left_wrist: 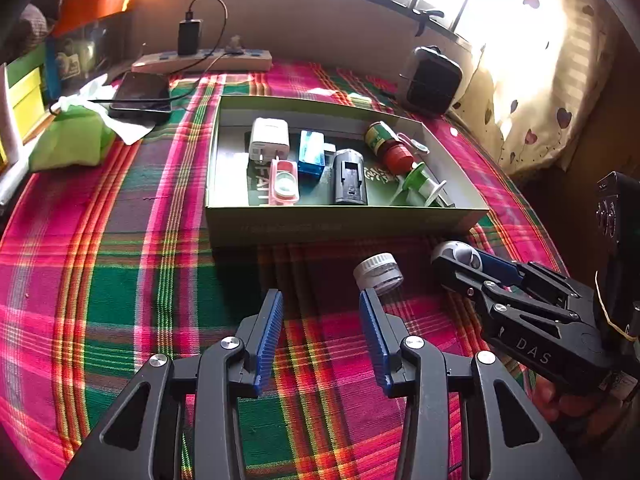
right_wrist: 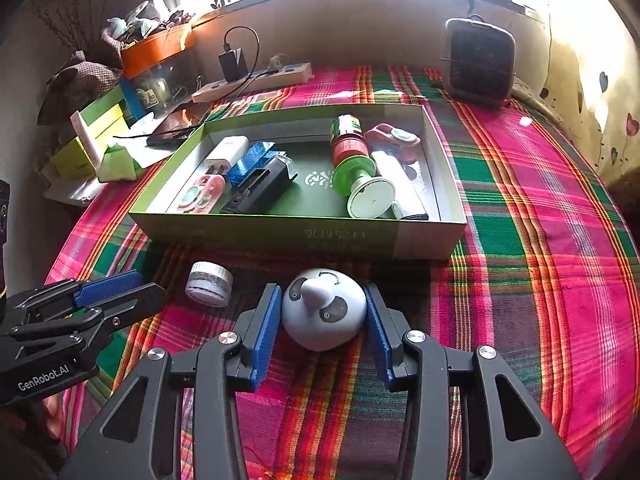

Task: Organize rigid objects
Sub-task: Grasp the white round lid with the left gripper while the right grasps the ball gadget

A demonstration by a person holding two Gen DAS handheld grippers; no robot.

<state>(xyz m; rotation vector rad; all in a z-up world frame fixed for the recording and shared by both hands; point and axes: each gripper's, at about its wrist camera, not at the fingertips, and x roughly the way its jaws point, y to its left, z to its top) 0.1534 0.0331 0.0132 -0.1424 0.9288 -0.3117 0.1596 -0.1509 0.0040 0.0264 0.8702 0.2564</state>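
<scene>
A green cardboard box lies on the plaid cloth and holds a white charger, a blue case, a pink lens case, a black battery, a red-capped bottle and a green spool. A small clear jar with a white lid lies in front of the box. My left gripper is open and empty, with its right finger just below the jar. My right gripper has its pads against both sides of a white panda-faced dome on the cloth.
A black fan heater stands at the back right. A power strip with a plugged charger and a phone lie at the back left. Green tissue pack and boxes sit at the left. A curtain hangs at the right.
</scene>
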